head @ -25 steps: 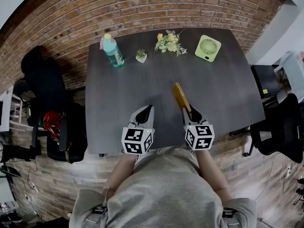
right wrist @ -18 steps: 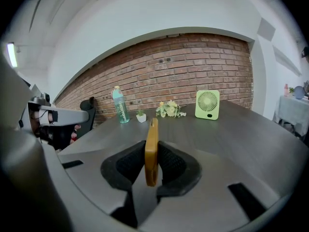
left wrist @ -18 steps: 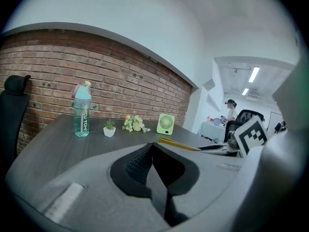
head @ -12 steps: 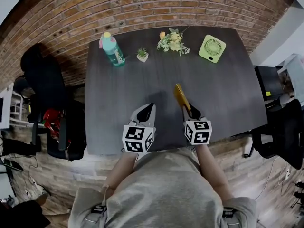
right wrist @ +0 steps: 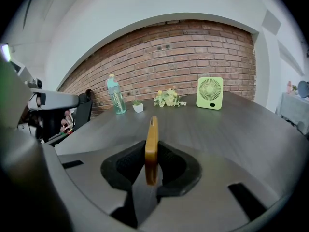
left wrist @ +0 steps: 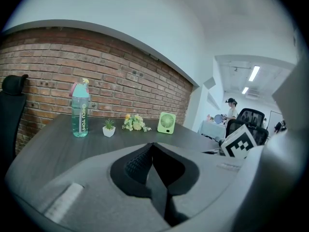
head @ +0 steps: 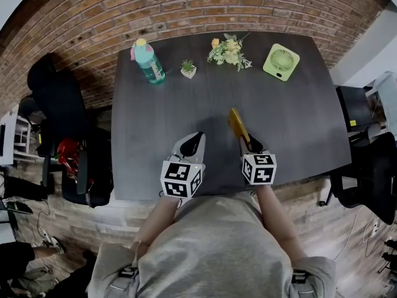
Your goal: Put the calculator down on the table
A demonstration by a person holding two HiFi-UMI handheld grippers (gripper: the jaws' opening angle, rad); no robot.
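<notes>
Brick wall (head: pixel 186 5) at the back, dark tabletop (head: pixel 161 123) in front of it. Along the far edge, left to right, we have a teal bottle (head: pixel 147 62), a tiny potted plant (head: pixel 188 69), a spray of flowers (head: pixel 228 50) and a green fan (head: pixel 281 62).

Nearer the person, the left gripper (head: pixel 192 143) has its jaws pressed together on nothing at all. Over to the right gripper (head: pixel 250 145), and that one is pinching the calculator (head: pixel 237 124). It's a thin yellow slab held on edge by its near end. The rest juts forward over the near right part of the tabletop, well apart from the back row.

Whether its far end touches the surface, I can't say. It looks light and rigid, with a smooth case that could slip, so a hold across the flat faces suits it. Laying it flat probably calls for a roll of the wrist and a gentle release.
</notes>
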